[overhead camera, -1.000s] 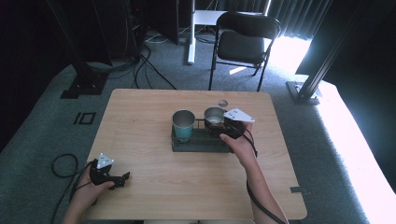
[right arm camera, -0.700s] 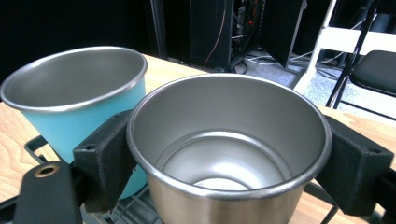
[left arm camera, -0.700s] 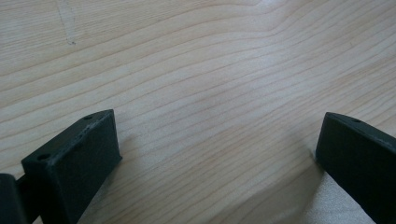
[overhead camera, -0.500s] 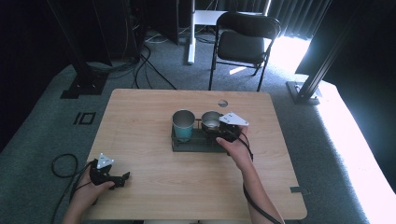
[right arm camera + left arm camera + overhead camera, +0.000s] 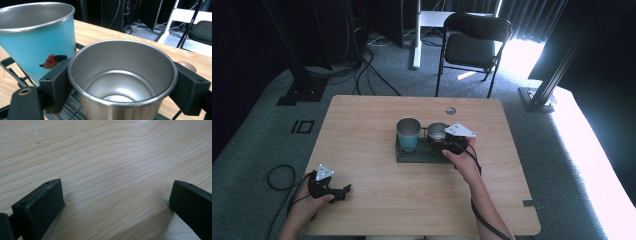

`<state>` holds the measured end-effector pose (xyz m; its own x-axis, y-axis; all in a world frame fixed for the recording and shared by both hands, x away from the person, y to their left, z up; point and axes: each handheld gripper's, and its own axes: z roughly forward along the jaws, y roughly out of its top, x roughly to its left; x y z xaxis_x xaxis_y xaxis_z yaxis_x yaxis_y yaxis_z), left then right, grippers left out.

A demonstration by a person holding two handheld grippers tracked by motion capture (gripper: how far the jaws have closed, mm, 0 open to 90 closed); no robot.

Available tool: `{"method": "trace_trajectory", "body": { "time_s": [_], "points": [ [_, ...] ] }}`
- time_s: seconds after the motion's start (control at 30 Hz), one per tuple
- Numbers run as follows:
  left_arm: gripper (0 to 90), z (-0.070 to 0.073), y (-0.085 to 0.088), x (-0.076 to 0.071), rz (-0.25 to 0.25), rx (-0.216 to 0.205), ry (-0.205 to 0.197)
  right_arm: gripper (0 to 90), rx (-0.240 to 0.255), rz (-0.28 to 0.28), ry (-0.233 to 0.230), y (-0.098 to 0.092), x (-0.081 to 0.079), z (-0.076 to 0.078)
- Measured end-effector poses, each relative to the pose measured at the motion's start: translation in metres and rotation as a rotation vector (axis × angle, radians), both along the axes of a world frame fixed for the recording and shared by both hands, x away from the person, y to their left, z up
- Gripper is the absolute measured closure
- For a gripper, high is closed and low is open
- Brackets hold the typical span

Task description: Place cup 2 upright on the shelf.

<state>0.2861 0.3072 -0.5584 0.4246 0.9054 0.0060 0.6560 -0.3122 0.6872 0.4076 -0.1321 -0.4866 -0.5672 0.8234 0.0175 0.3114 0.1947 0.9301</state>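
A rectangular table with a light wood-grain top (image 5: pixel 377 125) stands on grey carpet, with a small round grey-capped hole (image 5: pixel 450 110) near its far edge. A dark wire rack (image 5: pixel 412 155) lies directly on the top just right of the middle, bearing a tall teal metal cup with a bare steel rim (image 5: pixel 408 133) at its left end and a shorter plain steel cup (image 5: pixel 436 131) just beside it on the right. At the near left corner the person's left hand (image 5: pixel 309 202) sits at the table's edge, with the black left gripper (image 5: pixel 343 191) low over the bare wood.
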Motion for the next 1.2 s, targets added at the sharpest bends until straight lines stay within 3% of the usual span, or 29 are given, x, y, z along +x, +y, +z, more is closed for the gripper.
{"method": "trace_trajectory", "body": {
  "time_s": [0.23,0.67,0.93,1.2],
  "points": [
    [0.4,0.000,0.000,0.000,0.000,-0.001,0.000,14.5,-0.021,0.002,0.003,0.001,0.000,-0.003],
    [0.4,0.000,0.000,0.000,0.000,-0.001,0.000,12.5,-0.040,0.028,0.077,-0.001,0.001,0.002],
    [0.4,0.000,0.000,0.000,0.000,-0.001,0.000,12.2,-0.062,0.032,0.071,-0.007,-0.002,0.006],
    [0.4,0.000,0.000,0.000,0.000,-0.001,0.000,11.8,-0.050,0.041,0.069,-0.013,-0.008,0.008]
  ]
}}
